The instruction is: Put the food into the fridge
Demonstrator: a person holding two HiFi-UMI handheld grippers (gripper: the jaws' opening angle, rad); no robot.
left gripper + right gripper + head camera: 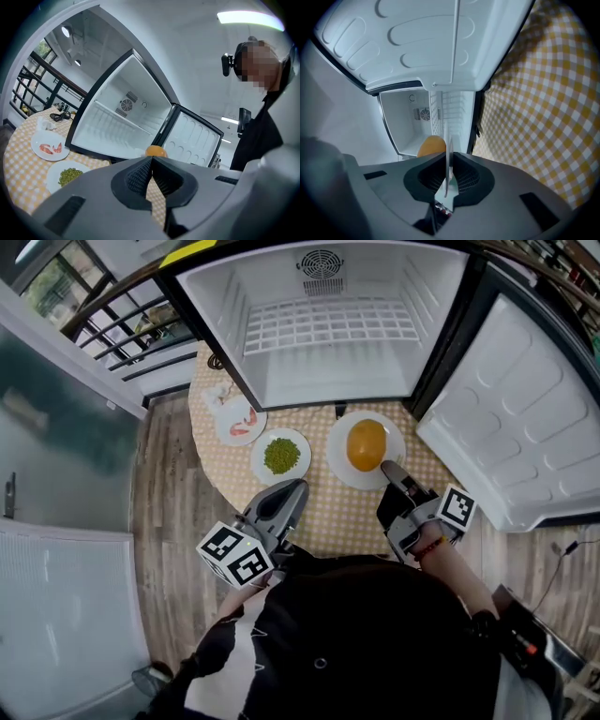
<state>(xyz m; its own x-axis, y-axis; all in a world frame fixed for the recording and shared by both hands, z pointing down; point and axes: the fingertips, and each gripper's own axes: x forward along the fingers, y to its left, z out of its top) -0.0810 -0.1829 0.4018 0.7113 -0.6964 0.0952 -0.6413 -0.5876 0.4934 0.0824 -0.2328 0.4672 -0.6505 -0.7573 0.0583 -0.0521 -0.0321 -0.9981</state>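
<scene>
A white plate [339, 463] carrying a round orange food [367, 444] sits on the checked table just in front of the open fridge [328, 334]. My right gripper [389, 468] is shut on that plate's near rim. In the right gripper view the rim [450, 154] runs edge-on between the jaws, with the orange food [431, 146] behind. To the left lie a plate of green peas [281, 456] and a plate of shrimp [239, 421]. My left gripper [298, 487] hovers near the table's front edge, shut and empty [151, 171].
The fridge door [525, 427] stands swung open at the right, beside the orange plate. A wire shelf [328, 326] crosses the white fridge interior. The round table with its yellow checked cloth [347, 512] ends close to me. A railing [122, 343] stands at the far left.
</scene>
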